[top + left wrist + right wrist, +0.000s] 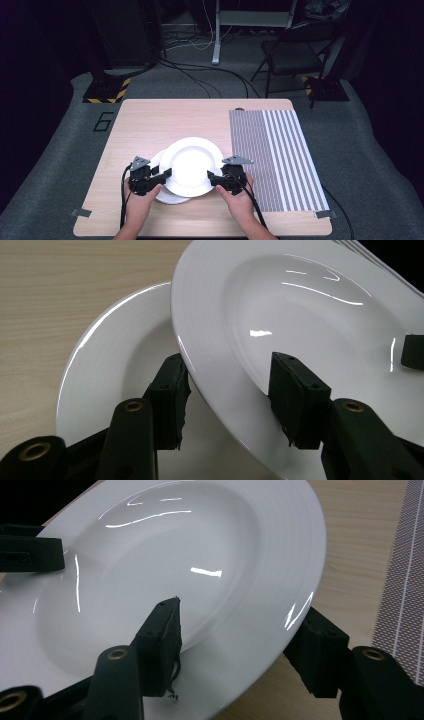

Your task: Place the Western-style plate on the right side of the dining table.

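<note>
We hold the upper plate (190, 166) by its rim between both hand-held grippers, over the near middle of the tabletop (145, 125).

The upper plate is glossy white, round, with a broad ribbed rim and a shallow well catching streaks of light. It overlaps a second white plate (167, 196) lying beneath it to the left. Our left hand-held gripper (161, 176) has one jaw under the rim and one over it, jaws narrow around the edge; our right hand-held gripper (214, 179) straddles the opposite rim likewise. A striped grey-and-white mat (280, 150) lies to the right. We read a dark "6" (102, 121) on the floor (60, 150); the plates show no writing.
</note>
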The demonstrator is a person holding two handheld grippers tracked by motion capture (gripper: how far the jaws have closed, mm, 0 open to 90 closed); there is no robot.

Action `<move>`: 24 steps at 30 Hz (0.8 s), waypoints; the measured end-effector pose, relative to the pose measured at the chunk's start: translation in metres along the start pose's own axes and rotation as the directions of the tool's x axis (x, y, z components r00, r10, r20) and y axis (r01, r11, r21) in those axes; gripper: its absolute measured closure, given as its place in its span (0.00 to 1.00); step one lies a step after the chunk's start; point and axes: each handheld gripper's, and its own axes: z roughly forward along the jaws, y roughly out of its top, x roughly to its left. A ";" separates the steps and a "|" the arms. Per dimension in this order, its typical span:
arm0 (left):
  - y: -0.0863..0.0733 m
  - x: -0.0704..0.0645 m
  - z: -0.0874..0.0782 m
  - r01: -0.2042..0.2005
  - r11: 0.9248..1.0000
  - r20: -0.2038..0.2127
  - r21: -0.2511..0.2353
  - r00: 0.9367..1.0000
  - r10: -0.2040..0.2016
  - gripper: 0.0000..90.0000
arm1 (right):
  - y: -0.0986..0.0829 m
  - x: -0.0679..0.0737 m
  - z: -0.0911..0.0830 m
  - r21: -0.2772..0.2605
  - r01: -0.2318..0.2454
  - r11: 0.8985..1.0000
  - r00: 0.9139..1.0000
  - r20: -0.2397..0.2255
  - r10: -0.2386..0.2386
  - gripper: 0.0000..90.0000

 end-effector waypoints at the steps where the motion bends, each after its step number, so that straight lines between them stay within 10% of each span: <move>1: 0.001 -0.001 0.000 -0.001 1.000 0.002 -0.005 1.000 0.001 0.56 | 0.000 0.000 0.000 -0.002 -0.004 1.000 1.000 -0.004 0.004 0.46; 24: 0.012 -0.012 0.003 -0.004 1.000 0.015 -0.009 1.000 0.004 0.56 | 0.007 -0.008 -0.014 -0.023 -0.001 1.000 1.000 0.006 0.001 0.45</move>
